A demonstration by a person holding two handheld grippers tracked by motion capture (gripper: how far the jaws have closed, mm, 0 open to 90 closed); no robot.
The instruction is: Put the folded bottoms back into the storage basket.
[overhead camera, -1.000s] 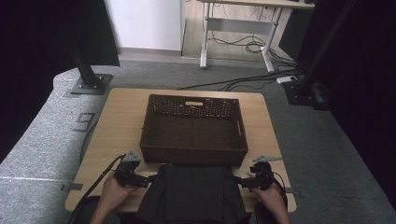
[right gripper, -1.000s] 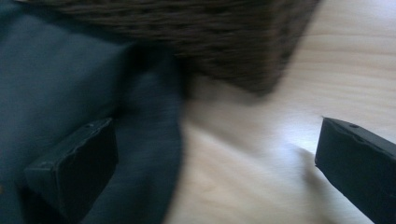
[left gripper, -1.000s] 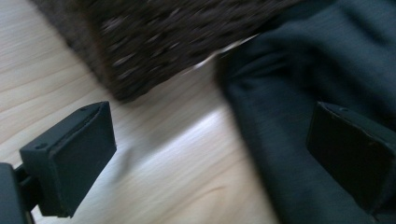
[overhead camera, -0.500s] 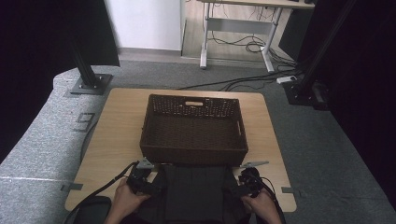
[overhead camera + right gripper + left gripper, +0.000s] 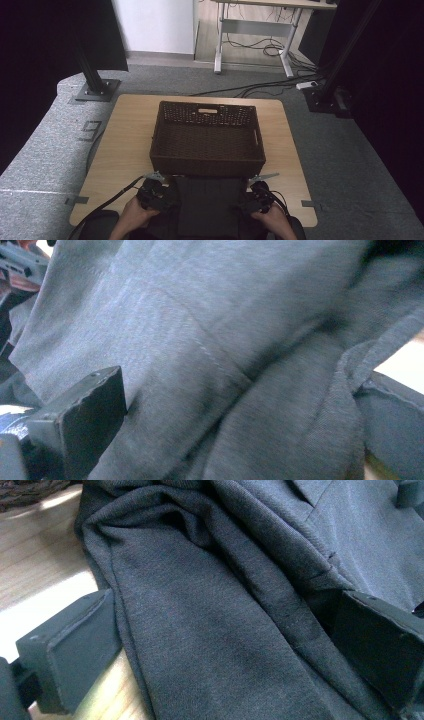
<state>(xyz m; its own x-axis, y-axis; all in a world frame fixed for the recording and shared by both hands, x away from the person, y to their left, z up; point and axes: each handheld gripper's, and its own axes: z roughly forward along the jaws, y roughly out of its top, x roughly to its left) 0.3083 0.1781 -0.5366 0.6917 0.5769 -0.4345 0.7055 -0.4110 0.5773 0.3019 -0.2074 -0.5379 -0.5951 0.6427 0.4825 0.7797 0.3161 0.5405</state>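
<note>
A dark grey folded garment (image 5: 210, 205) lies at the near edge of the wooden table (image 5: 125, 135), just in front of a brown wicker basket (image 5: 207, 162). My left gripper (image 5: 167, 194) is at the garment's left side and my right gripper (image 5: 246, 201) at its right side. In the left gripper view the garment (image 5: 215, 595) fills the wide gap between the jaws of the left gripper (image 5: 225, 647), which is open. In the right gripper view the cloth (image 5: 220, 340) also bunches between the spread jaws of the right gripper (image 5: 240, 422), which is open.
The basket holds nothing and stands in the middle of the table, its near wall close to the garment. Bare tabletop (image 5: 285, 145) runs along both sides of the basket. Black stand bases (image 5: 92, 90) and cables (image 5: 260, 50) lie on the grey floor beyond.
Both hands have moved inward from the table's near corners to the garment's two sides. The jaws now straddle its edges.
</note>
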